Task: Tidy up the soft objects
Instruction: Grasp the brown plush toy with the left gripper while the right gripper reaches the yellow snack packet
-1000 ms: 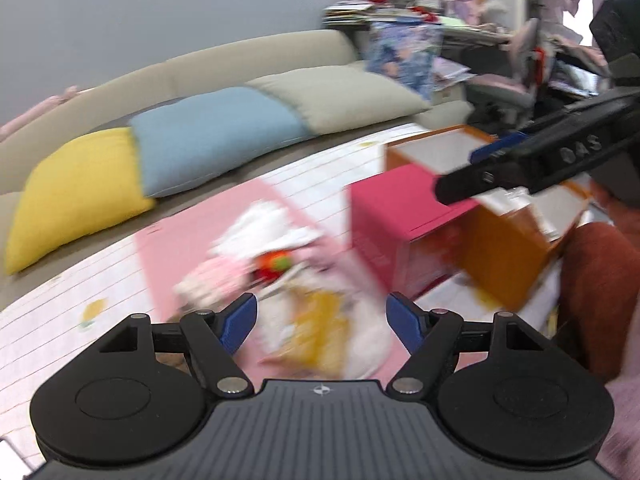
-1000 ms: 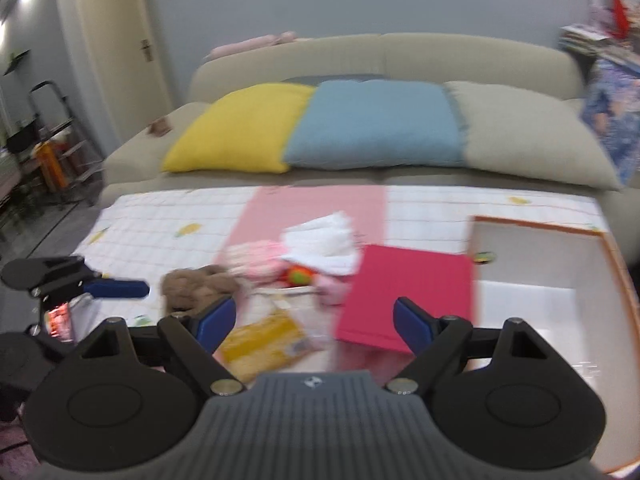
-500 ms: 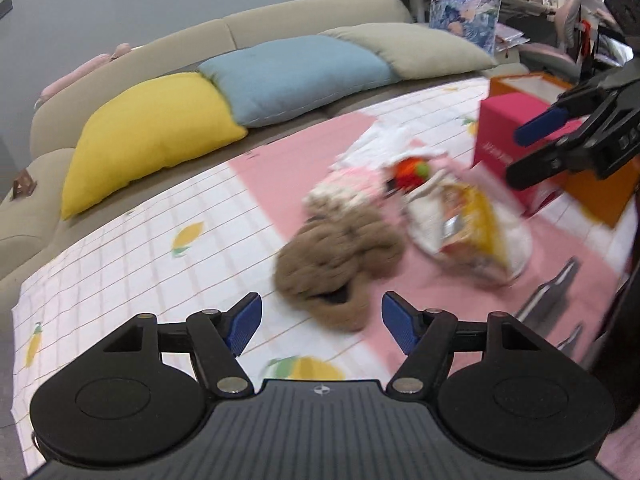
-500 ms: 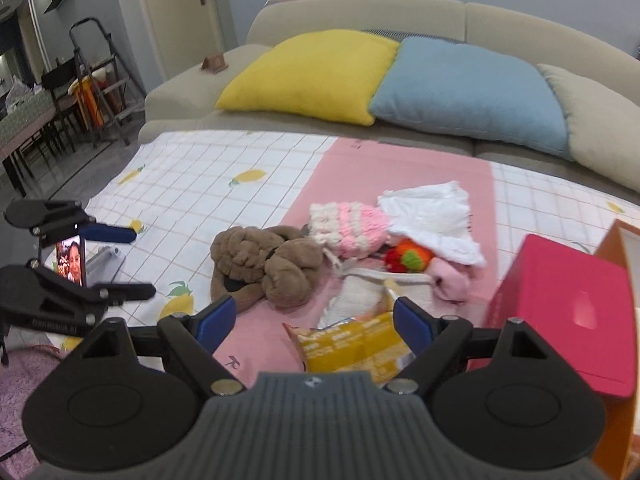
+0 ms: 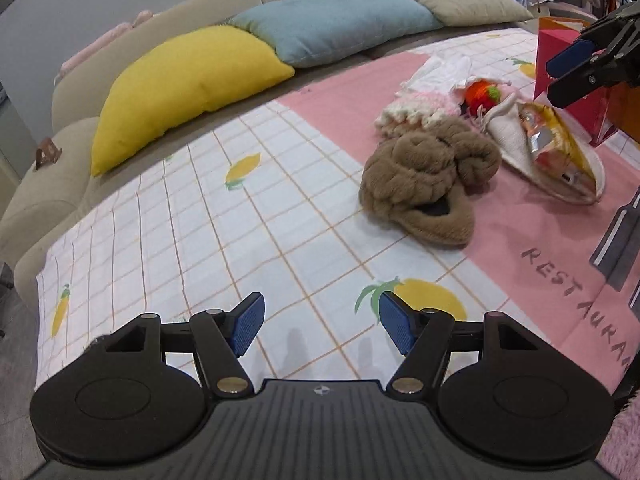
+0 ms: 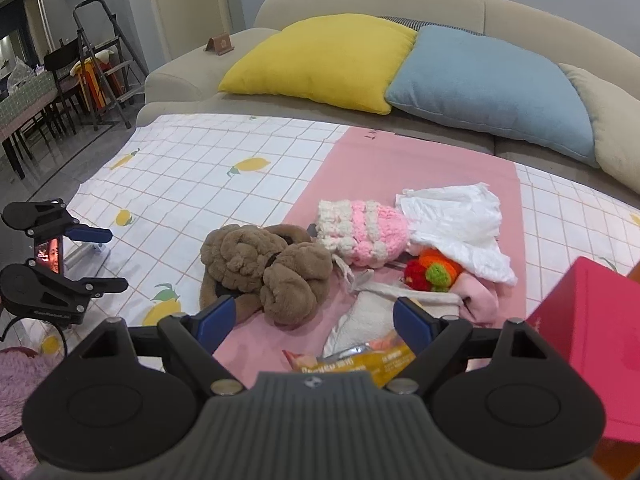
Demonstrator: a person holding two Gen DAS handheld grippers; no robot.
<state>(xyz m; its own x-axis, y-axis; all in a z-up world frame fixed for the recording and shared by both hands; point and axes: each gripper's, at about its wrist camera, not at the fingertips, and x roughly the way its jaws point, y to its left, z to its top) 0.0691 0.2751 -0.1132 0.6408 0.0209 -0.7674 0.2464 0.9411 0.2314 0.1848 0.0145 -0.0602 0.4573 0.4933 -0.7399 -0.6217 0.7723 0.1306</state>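
A pile of soft things lies on the tablecloth: a brown plush hat (image 5: pixel 428 178) (image 6: pixel 264 268), a pink and white knitted hat (image 6: pixel 360 232) (image 5: pixel 416 110), a white cloth (image 6: pixel 456 220), an orange and red knitted toy (image 6: pixel 432 270) (image 5: pixel 482 94), and a cream pouch (image 5: pixel 516 136) with a yellow snack bag (image 6: pixel 360 364). My left gripper (image 5: pixel 320 326) is open and empty, low over the cloth, short of the brown hat. My right gripper (image 6: pixel 312 322) is open and empty, just above the brown hat and the snack bag.
A red box (image 6: pixel 592 336) (image 5: pixel 568 80) stands at the right of the pile. A sofa with yellow (image 6: pixel 320 56), blue (image 6: pixel 488 84) and beige cushions runs behind the table. A ladder and chairs (image 6: pixel 92 60) stand at the far left.
Both views have swung left, away from the boxes and onto the pile. My left gripper has dropped lower and drawn back from the brown hat. My right gripper has come closer to the pile.
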